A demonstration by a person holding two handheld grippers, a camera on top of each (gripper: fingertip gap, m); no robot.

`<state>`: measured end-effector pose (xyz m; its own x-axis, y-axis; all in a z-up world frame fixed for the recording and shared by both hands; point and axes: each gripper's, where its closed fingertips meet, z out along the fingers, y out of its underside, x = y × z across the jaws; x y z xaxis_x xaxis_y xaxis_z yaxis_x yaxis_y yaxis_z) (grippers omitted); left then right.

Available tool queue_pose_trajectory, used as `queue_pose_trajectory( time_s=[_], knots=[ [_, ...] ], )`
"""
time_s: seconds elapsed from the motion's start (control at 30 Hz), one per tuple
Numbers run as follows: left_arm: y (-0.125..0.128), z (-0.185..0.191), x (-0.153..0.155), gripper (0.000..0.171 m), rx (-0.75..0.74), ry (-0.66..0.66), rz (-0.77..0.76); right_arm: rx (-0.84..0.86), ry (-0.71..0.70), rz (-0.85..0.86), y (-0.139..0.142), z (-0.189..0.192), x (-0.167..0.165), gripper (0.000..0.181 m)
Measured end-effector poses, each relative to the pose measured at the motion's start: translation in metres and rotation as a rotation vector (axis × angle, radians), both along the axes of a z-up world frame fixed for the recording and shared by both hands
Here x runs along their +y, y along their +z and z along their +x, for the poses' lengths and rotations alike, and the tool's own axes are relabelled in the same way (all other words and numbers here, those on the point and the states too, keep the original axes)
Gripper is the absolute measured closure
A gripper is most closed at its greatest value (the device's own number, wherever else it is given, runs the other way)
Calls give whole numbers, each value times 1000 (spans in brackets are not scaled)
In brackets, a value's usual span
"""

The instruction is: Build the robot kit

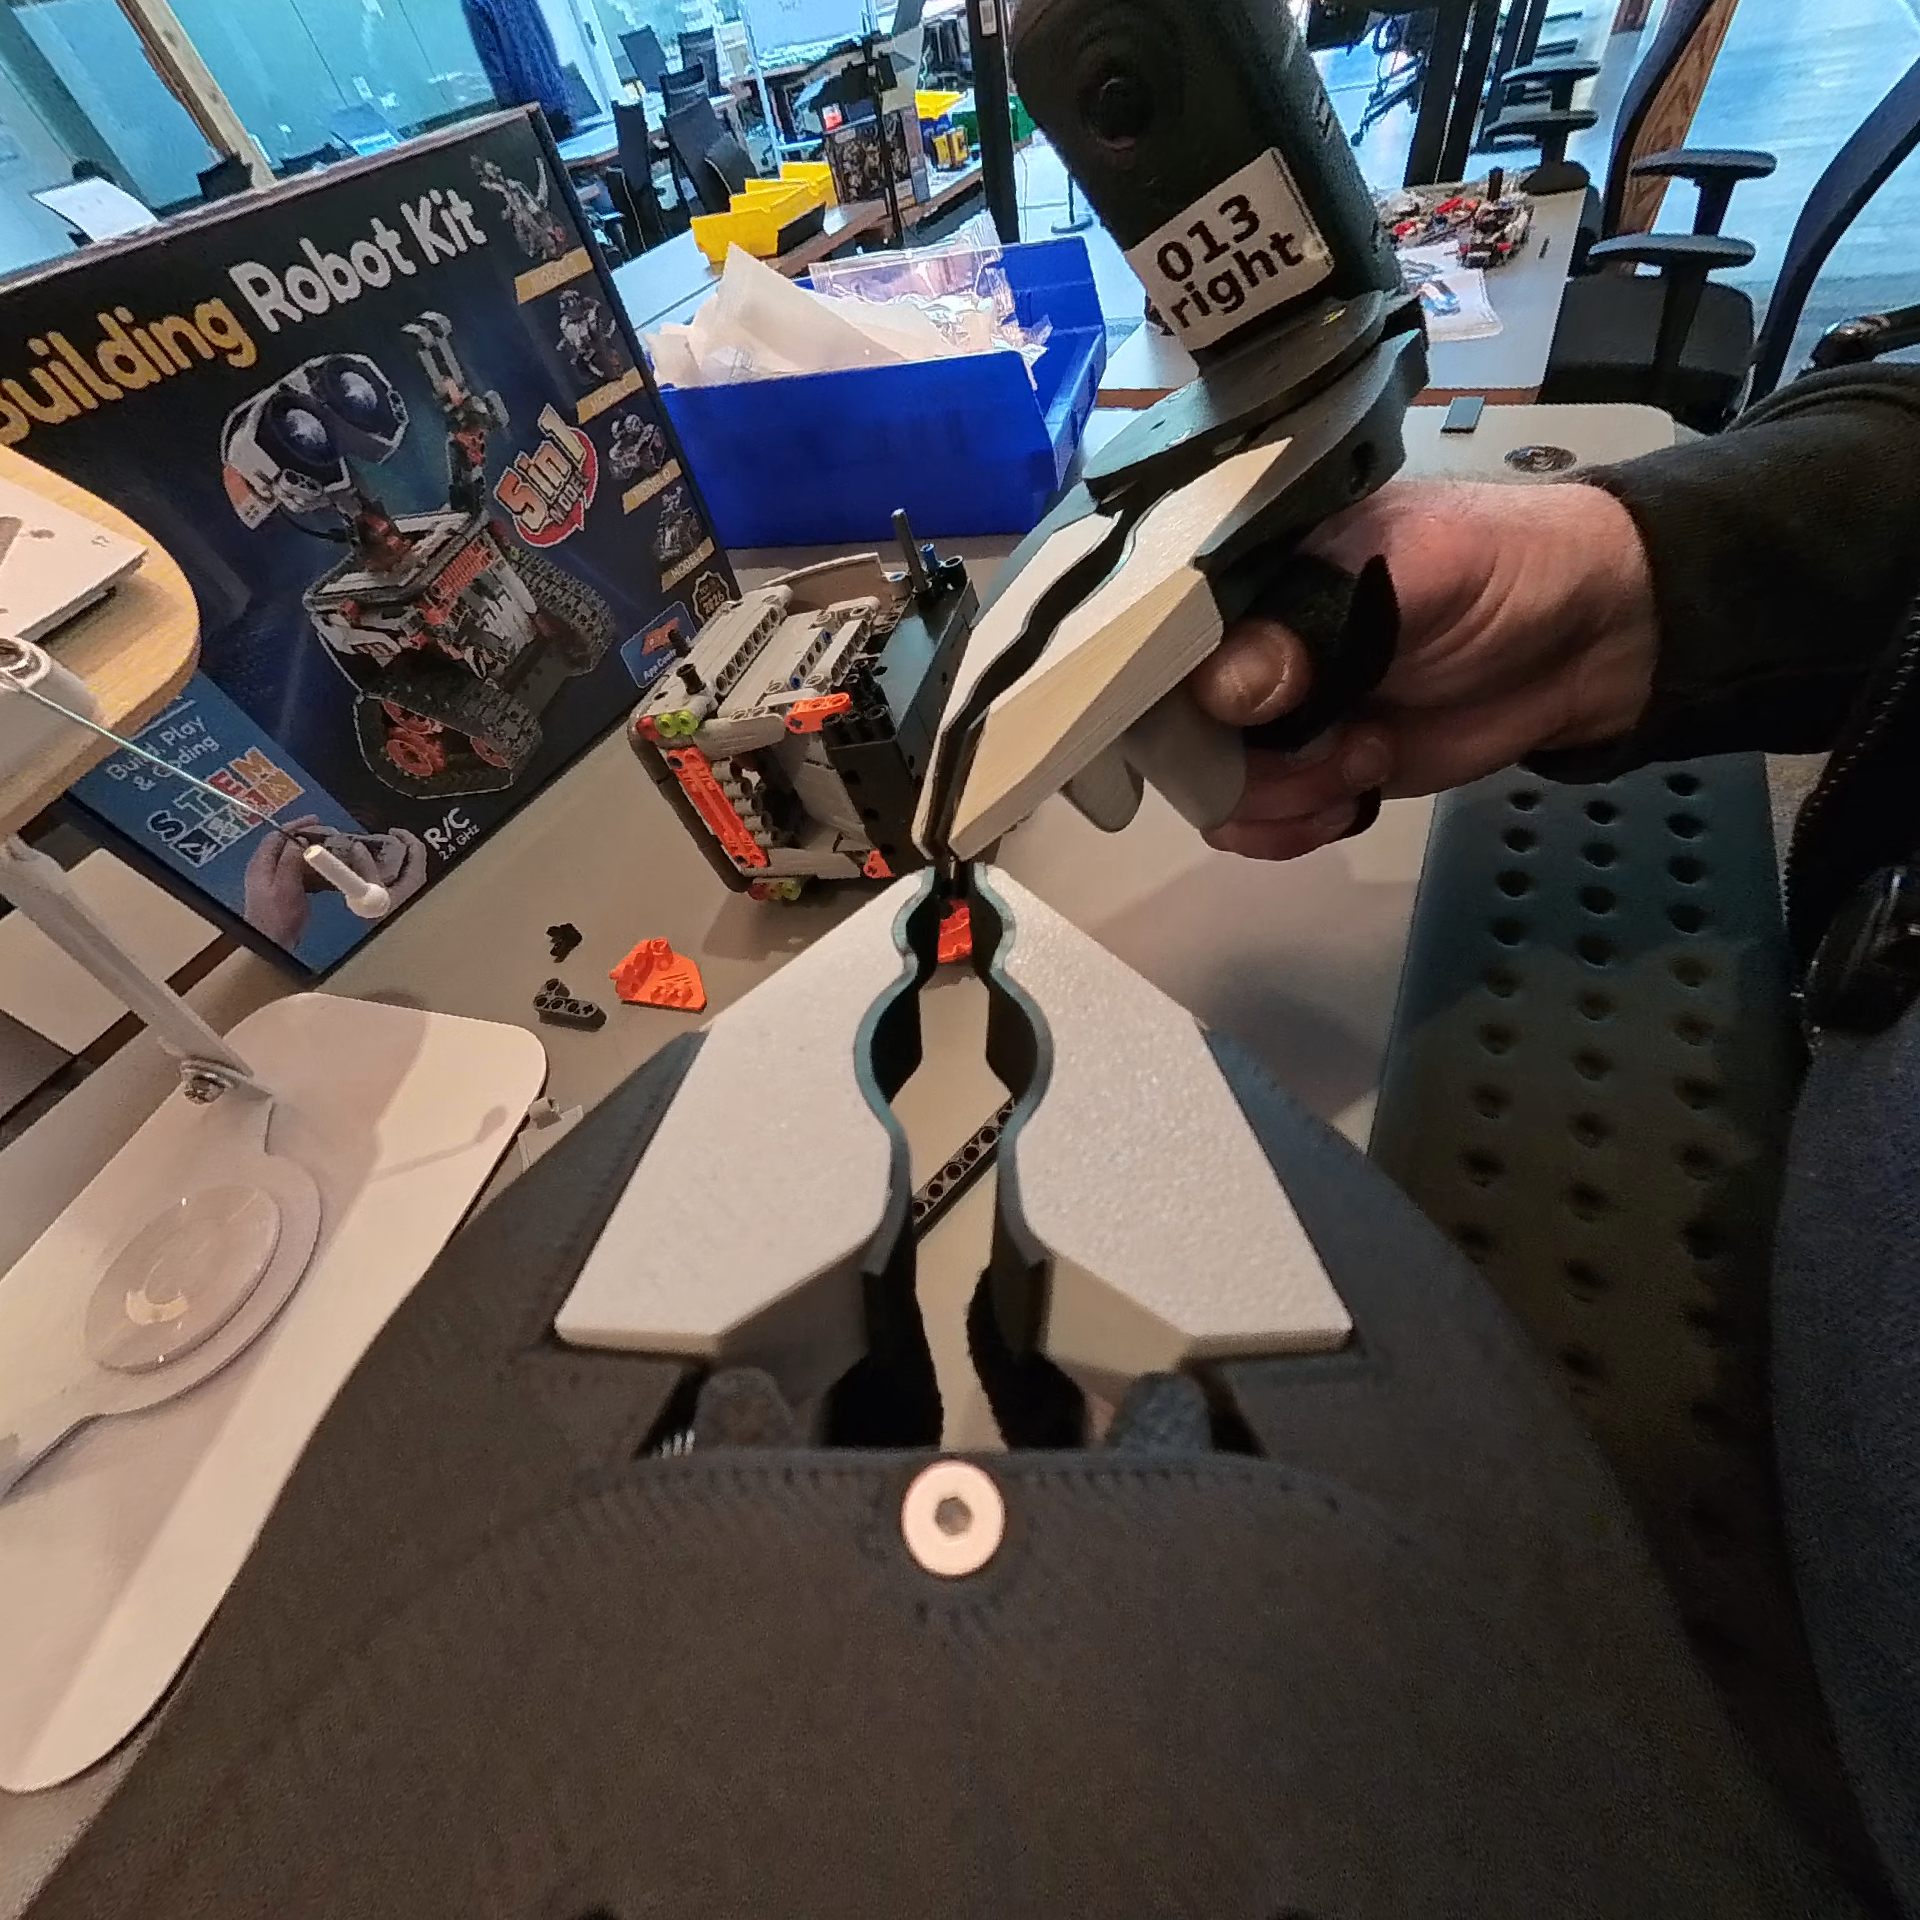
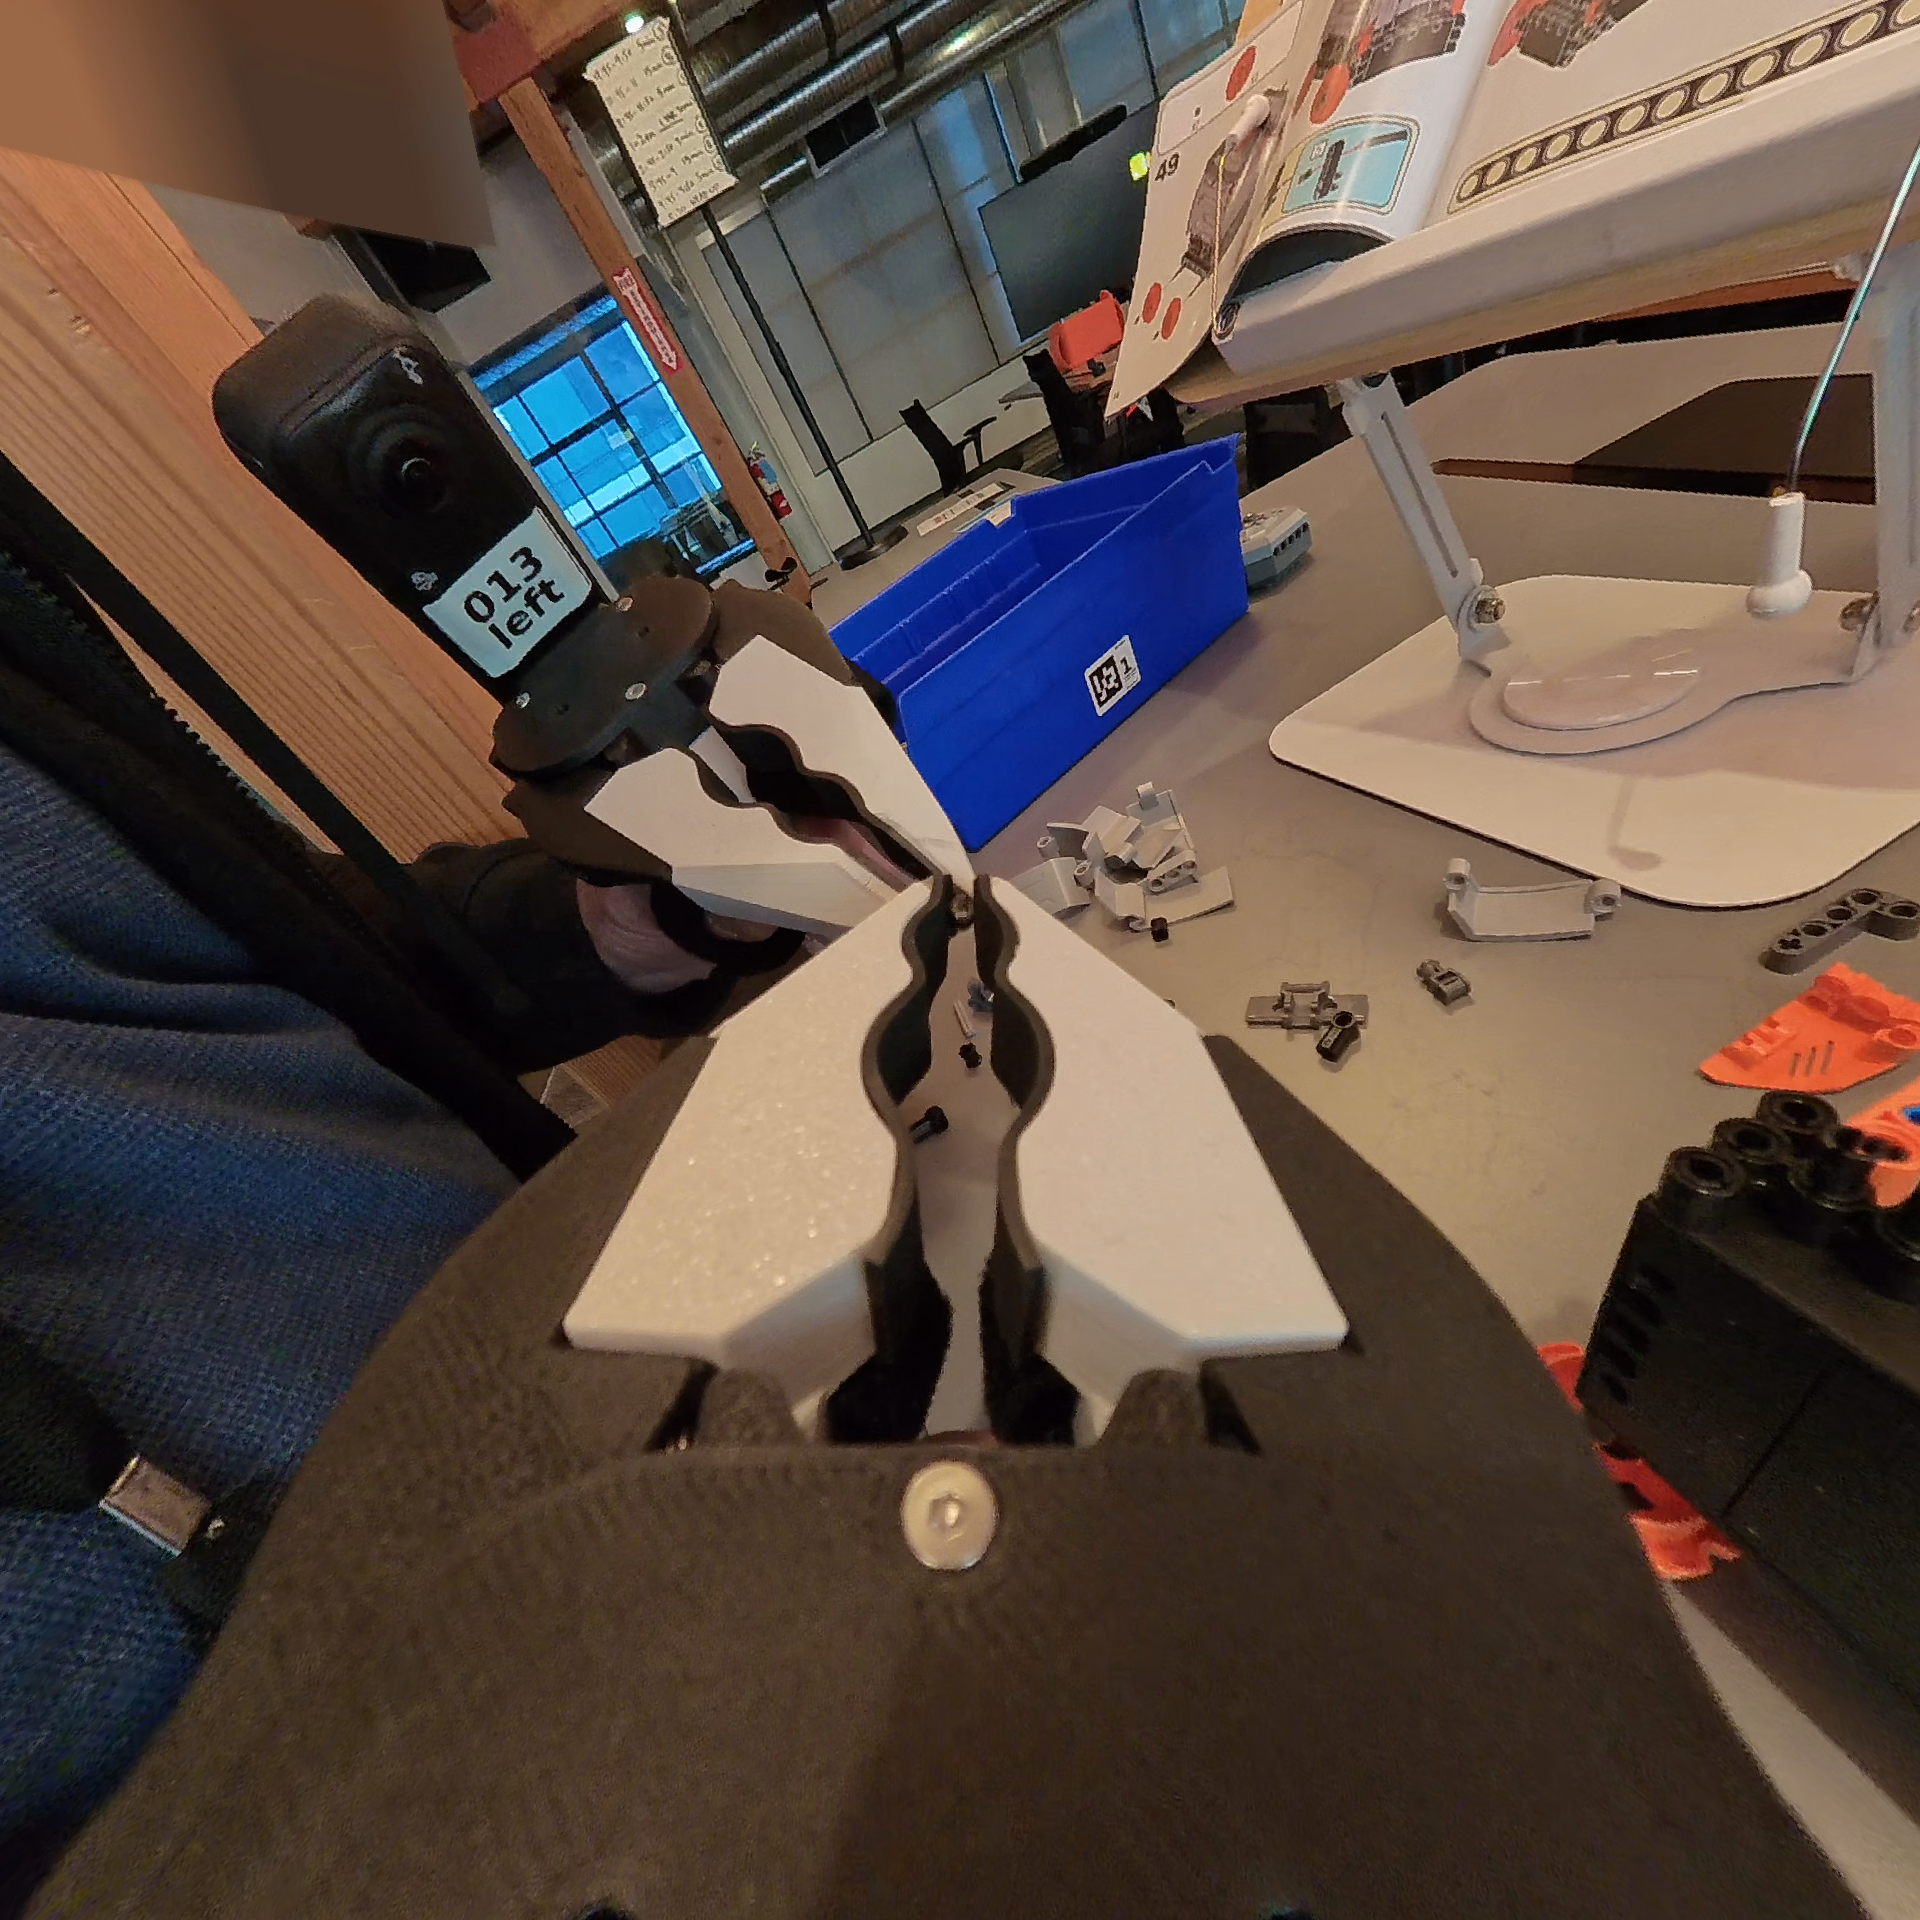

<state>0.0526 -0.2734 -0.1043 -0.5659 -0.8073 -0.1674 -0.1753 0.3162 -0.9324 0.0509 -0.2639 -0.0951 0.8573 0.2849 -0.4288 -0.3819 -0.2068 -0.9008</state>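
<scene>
My left claw (image 1: pixel 950 902) is drawn almost together, its tips nipped on a small dark piece (image 1: pixel 948 883) held above the table (image 1: pixel 1164 935). My right claw (image 1: pixel 943 844) comes in from above and to the right, gripped in my hand (image 1: pixel 1455 665), and its tips are pressed together right against the left's, tip to tip. From the right wrist view the same small piece sits in the right claw's tips, so both claws seem to pinch it, or two tiny pieces being pushed together; it is too small for me to tell which.

Just behind the meeting point lies a half-built model (image 1: pixel 800 717) of grey, black and orange bricks, tipped on its side. Plenty lies loose: an orange panel (image 1: pixel 660 977) and a short black beam (image 1: pixel 569 1003) to the left, a long black beam (image 1: pixel 961 1164) under my left claw, and in the right wrist view a cluster of grey parts (image 2: pixel 1132 862), a curved grey panel (image 2: pixel 1522 899) and a few tiny pins.

A blue bin (image 1: pixel 883 447) stands behind the model, with the kit box (image 1: pixel 343 499) propped to its left. An open instruction booklet (image 2: pixel 1558 104) rests on a white stand (image 2: pixel 1507 727).
</scene>
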Motion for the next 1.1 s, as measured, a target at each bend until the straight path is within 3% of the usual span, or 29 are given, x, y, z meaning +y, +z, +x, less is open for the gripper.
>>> queue_pose_trajectory(
  time_s=[1.1],
  knots=[
    [-3,8,-3,168,-2,-2,-49,-24,-26,-11,-2,8,-3,180]
  ],
)
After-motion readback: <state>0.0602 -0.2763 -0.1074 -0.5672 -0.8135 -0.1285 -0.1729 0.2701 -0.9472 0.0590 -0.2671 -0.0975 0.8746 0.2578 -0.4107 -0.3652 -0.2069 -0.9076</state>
